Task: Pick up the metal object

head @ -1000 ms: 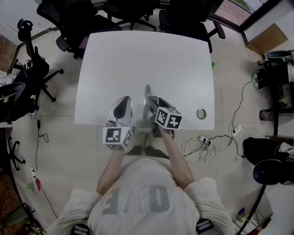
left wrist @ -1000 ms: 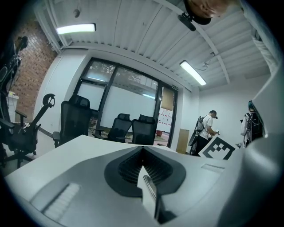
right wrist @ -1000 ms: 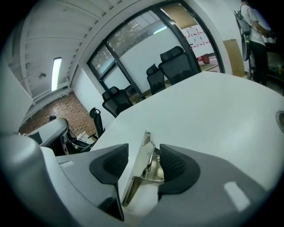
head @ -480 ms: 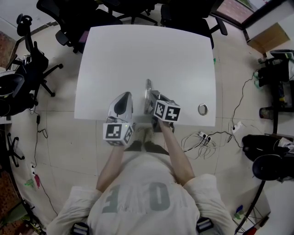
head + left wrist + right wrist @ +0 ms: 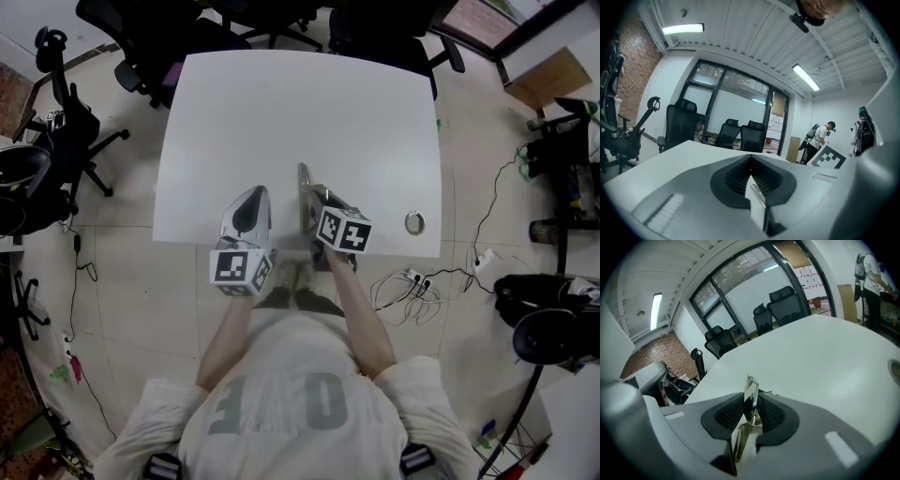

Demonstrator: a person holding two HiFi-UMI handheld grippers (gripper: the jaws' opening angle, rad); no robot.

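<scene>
We had the grasp made, by the look of it, and the lift still ahead of us. The right gripper [image 5: 317, 201] sat low over the near edge of the white table [image 5: 281, 112]. Its jaws had just been closing, and they were now clamped on the metal object [image 5: 751, 392], a thin shiny strip standing on edge between the ribbed pads and poking out beyond the tips. From the head view we could not tell whether the strip had already left the tabletop or was only pinched where it lay. The left gripper [image 5: 250, 201] hovered just beside the right one, jaws pressed together with nothing between them. What remained, as we judged it, was to raise the strip clear of the table.
</scene>
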